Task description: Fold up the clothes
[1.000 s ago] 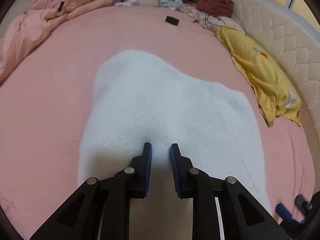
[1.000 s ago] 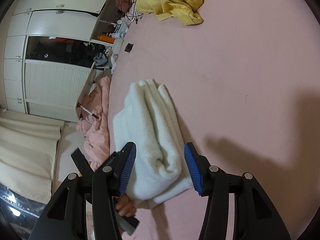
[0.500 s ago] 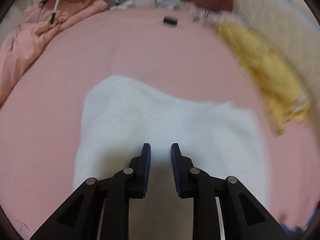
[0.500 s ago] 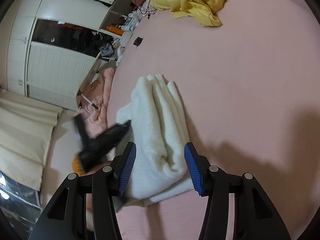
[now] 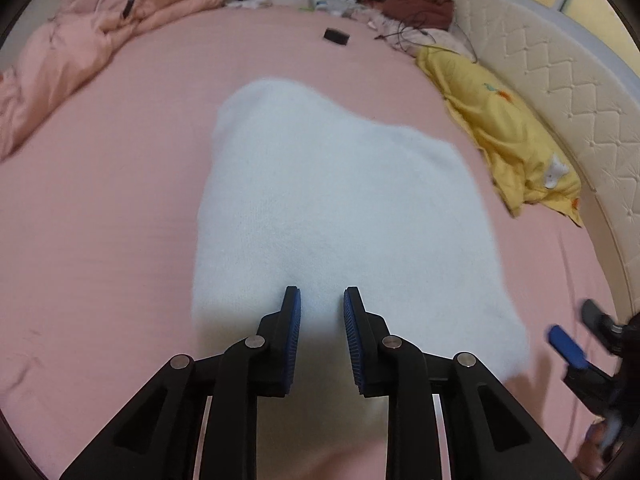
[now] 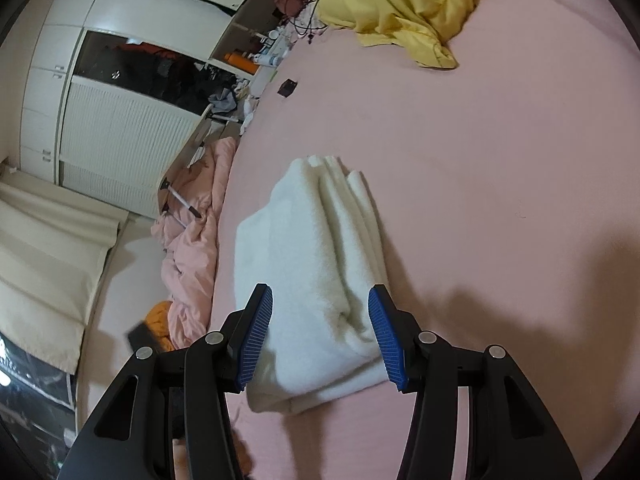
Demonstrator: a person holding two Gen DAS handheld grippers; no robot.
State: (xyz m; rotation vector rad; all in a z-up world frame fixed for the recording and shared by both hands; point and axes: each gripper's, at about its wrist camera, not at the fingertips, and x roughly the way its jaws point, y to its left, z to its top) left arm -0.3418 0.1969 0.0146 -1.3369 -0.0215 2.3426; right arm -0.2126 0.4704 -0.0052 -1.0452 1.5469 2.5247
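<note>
A white fluffy towel (image 5: 340, 200) lies folded in several layers on the pink bed sheet (image 5: 100, 220). My left gripper (image 5: 322, 292) hovers over its near edge, jaws a narrow gap apart with nothing pinched between them. In the right wrist view the towel (image 6: 304, 248) shows its stacked folds along the right side. My right gripper (image 6: 320, 292) stands open about half wide above the towel's near end, pads clear of the cloth. The right gripper's blue pad (image 5: 568, 348) appears blurred at the right edge of the left wrist view.
A crumpled yellow garment (image 5: 500, 132) lies along the quilted headboard (image 5: 560, 80). A pink duvet (image 5: 80, 40) is bunched at the far left edge. A small black object (image 5: 336, 36) sits on the sheet beyond the towel. White wardrobes (image 6: 100, 100) stand past the bed.
The left gripper and the hand holding it swept out of the right wrist view's lower left. The left view shifted sideways over the towel. The right view rolled slightly.
</note>
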